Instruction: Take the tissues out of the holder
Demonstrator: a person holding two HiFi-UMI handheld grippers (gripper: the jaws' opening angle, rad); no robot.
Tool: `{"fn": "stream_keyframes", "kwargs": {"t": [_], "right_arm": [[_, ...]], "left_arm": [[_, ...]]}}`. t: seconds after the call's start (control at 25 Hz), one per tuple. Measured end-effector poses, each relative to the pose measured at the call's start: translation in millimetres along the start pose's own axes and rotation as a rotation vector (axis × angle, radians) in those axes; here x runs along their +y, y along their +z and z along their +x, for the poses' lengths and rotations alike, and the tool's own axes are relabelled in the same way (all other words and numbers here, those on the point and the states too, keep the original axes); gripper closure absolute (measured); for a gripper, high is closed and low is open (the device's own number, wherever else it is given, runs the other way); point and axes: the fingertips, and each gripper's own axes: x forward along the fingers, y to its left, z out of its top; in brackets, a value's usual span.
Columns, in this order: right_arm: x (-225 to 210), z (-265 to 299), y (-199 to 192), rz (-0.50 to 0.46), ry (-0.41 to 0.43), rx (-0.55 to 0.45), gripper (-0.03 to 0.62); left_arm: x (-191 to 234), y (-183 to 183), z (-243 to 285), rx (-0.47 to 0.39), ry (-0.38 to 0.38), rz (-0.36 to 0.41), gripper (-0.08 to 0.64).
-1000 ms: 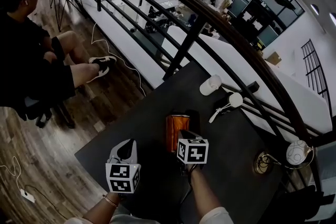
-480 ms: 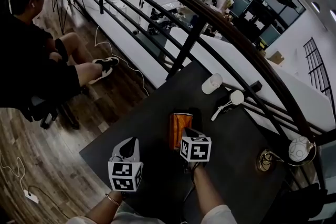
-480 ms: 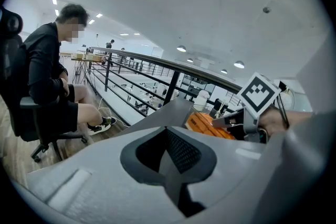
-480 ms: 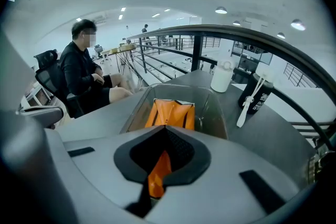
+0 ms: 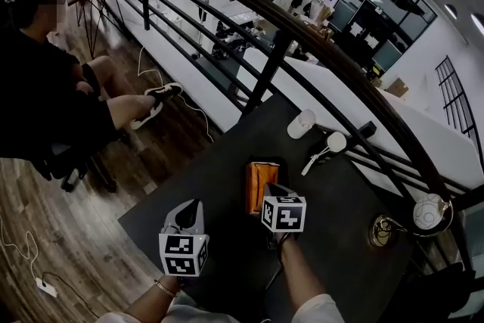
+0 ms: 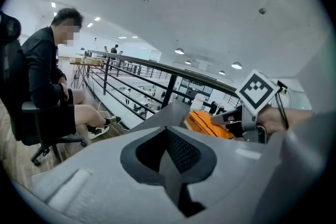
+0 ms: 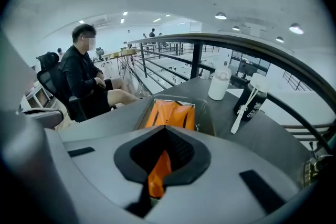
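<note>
An orange tissue pack (image 5: 259,181) lies in a dark transparent holder (image 5: 274,163) in the middle of the black table (image 5: 219,163). My right gripper (image 5: 268,195) is at the near end of the pack. In the right gripper view it (image 7: 160,165) is shut on a pinched fold of the orange pack (image 7: 170,114), the rest of which still lies in the holder (image 7: 206,113). My left gripper (image 5: 185,209) hovers over the table to the left of the holder, and its jaws (image 6: 176,165) are shut with nothing between them.
A white cup (image 5: 302,123) and a black bottle with a white utensil (image 5: 331,144) stand beyond the holder. A brass object (image 5: 378,231) and a white ball (image 5: 429,214) sit at the right. A dark railing (image 5: 318,49) runs behind the table. A person (image 5: 45,87) sits at the left.
The camera has shifted a little. My right gripper stays at the pack's near end and the left one beside it; nothing else has visibly moved.
</note>
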Motion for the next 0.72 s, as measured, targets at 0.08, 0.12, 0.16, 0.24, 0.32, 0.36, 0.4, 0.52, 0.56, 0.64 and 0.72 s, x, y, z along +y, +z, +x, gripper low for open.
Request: {"fn": "stream_keyframes", "kwargs": {"t": [0.08,0.12,0.16,0.24,0.32,0.36,0.4,0.52,0.56,0.64,0.72], "right_arm": [[-1.5,-5.5,3.5,-0.004,-0.003,-0.009,0.583],[-2.3,-8.2,5.6,-0.004,-0.003,-0.015,0.583],[-2.9,-10.9,7.8,-0.004,-0.004,-0.021,0.583],[-3.4,-16.0,11.8,-0.005,-0.006,-0.035,0.583],[-3.6,-22.0,15.8,-0.008,-0.008,-0.048,0.583],[-3.6,-25.4,18.0,-0.009,-0.009,-0.054,0.583],[-3.9,-28.7,20.1,-0.01,-0.011,-0.06,0.583],[-4.3,-37.6,25.9,-0.01,-0.017,-0.077,0.583],[-3.7,-40.6,27.7,-0.009,-0.019,-0.082,0.583],[-1.6,-47.0,30.1,-0.008,-0.02,-0.093,0.583],[-1.4,-52.9,31.7,-0.004,-0.024,-0.104,0.583]], "left_arm": [[-4.7,2.0,-2.6,-0.004,-0.006,0.002,0.552],[-6.7,3.0,-3.8,-0.006,-0.008,0.003,0.552],[-8.5,3.9,-5.1,-0.009,-0.01,0.004,0.552],[-11.4,5.1,-8.1,-0.014,-0.013,0.006,0.552],[-14.5,6.7,-11.9,-0.019,-0.017,0.009,0.552],[-16.3,7.9,-14.0,-0.021,-0.019,0.011,0.552],[-18.1,9.3,-16.0,-0.023,-0.021,0.014,0.552],[-21.4,12.6,-21.1,-0.03,-0.028,0.022,0.552],[-22.0,13.3,-23.0,-0.032,-0.029,0.023,0.552],[-23.5,14.3,-27.7,-0.036,-0.034,0.027,0.552],[-26.8,15.1,-31.3,-0.039,-0.041,0.034,0.552]]}}
